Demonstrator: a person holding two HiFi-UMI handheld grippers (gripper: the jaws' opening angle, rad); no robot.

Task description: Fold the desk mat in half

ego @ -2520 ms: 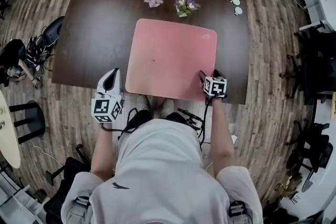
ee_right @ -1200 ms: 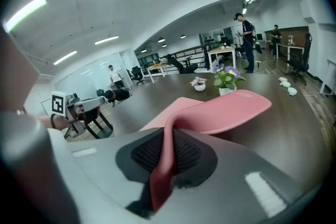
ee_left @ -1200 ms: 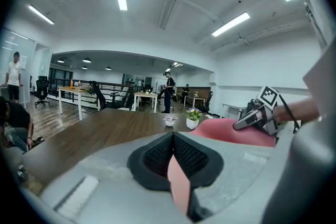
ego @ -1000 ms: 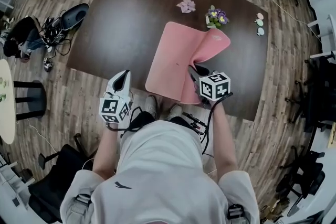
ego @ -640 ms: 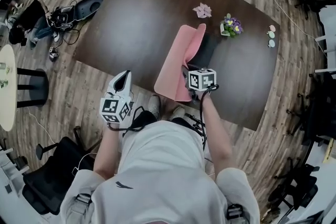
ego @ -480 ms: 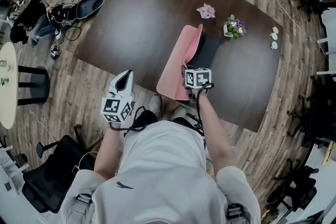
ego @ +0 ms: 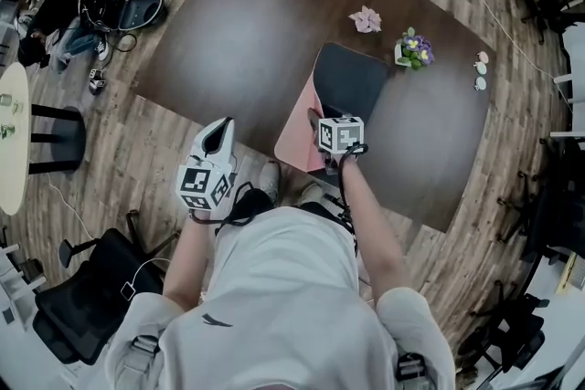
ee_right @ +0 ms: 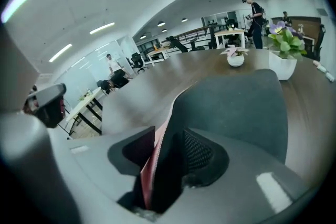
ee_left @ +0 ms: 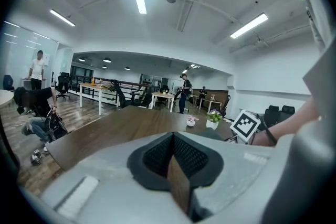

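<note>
The desk mat (ego: 352, 82) lies folded on the dark table (ego: 228, 32), grey underside up, with a strip of its pink face (ego: 294, 140) showing at the near left edge. My right gripper (ego: 313, 116) is at the mat's near edge. In the right gripper view its jaws are opening: the mat's doubled edge (ee_right: 157, 155) still stands between them, leaning on the right pad with a gap to the left one. My left gripper (ego: 219, 125) hangs shut and empty off the table's front edge, left of the mat; its pads (ee_left: 157, 155) meet.
A potted purple flower (ego: 413, 50), a pink paper flower (ego: 367, 18) and small round pieces (ego: 480, 68) sit at the table's far side. Bags and cables (ego: 110, 14) lie on the floor at left. Office chairs (ego: 91, 306) stand behind me.
My right gripper has swung the mat's right half over to the left. The raised flap has dropped flat, grey side up. The left gripper has hardly moved.
</note>
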